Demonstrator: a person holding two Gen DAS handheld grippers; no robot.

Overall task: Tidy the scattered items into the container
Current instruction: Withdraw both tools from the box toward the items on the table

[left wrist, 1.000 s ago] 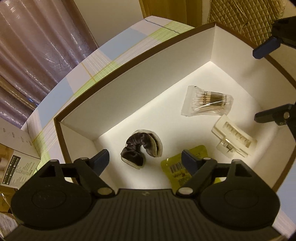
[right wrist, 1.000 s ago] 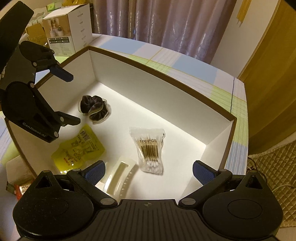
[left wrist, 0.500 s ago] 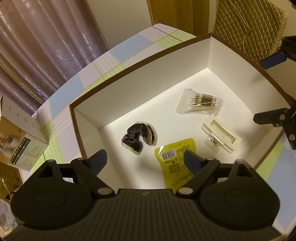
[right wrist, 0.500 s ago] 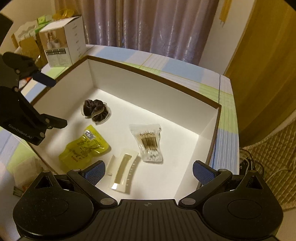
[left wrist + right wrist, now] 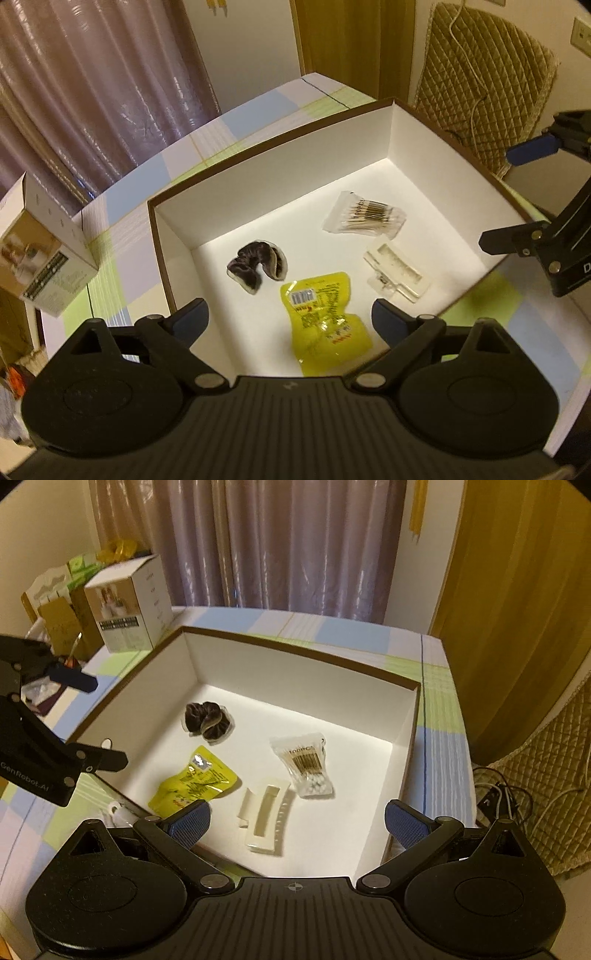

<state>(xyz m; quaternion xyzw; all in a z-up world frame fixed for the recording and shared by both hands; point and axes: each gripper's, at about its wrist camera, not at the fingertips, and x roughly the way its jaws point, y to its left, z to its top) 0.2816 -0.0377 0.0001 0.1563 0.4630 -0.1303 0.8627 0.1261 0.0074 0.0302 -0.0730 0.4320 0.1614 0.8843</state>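
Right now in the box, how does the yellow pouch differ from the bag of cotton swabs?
The yellow pouch is opaque and crinkled; the bag of cotton swabs is clear, showing the sticks inside. The pouch lies nearer the box's front edge by the left gripper, the swab bag deeper in. Both lie flat on the box floor, untouched.

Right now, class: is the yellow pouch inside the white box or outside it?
Inside. The yellow pouch lies flat on the white box floor, near the hair clip.

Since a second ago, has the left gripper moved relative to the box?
Yes. The left gripper has pulled back and up from the box: its whole rim now shows, where earlier its fingers reached inside.
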